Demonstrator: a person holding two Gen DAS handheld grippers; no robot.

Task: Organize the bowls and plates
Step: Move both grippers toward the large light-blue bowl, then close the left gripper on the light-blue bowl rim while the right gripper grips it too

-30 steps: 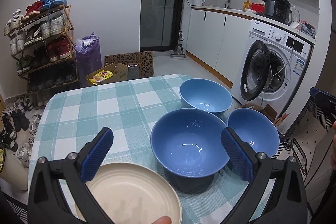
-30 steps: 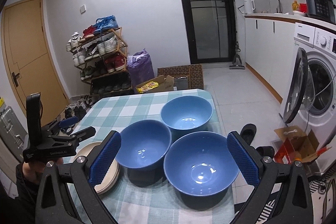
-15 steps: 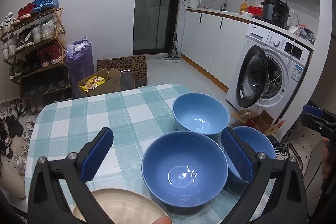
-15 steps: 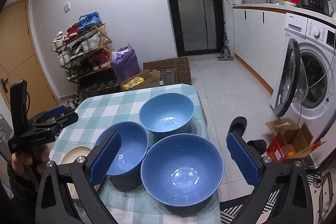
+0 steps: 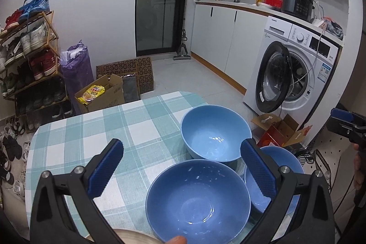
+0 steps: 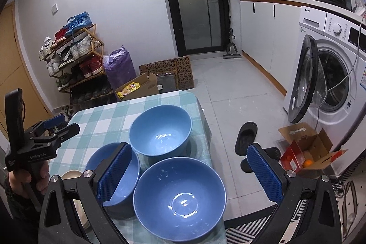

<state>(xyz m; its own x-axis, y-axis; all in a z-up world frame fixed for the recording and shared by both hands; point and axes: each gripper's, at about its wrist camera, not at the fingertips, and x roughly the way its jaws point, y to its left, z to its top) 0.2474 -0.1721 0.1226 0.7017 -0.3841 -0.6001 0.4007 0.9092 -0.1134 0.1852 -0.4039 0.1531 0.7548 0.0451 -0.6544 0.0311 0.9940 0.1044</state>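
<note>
Three blue bowls stand close together on a table with a green checked cloth [image 5: 96,129]. In the left wrist view the nearest bowl [image 5: 197,202] lies below my open left gripper [image 5: 180,166], the lighter far bowl [image 5: 215,134] is behind it, and a third bowl [image 5: 281,161] is partly hidden by the right finger. A beige plate [image 5: 130,237] peeks in at the bottom edge. In the right wrist view my open right gripper [image 6: 187,173] hovers over the near bowl [image 6: 179,196]. The left bowl [image 6: 114,166], far bowl [image 6: 160,129] and beige plates [image 6: 71,175] also show.
The left gripper [image 6: 52,129] shows at the left of the right wrist view. A washing machine [image 5: 295,70] with its door open stands right of the table. A shoe rack [image 5: 27,49], cardboard boxes [image 5: 103,93] and slippers [image 6: 247,138] are on the floor.
Both grippers have pulled back and tilted up. The bowls have slid lower in both views and the beige plate has nearly left the left wrist view. Both stay open.
</note>
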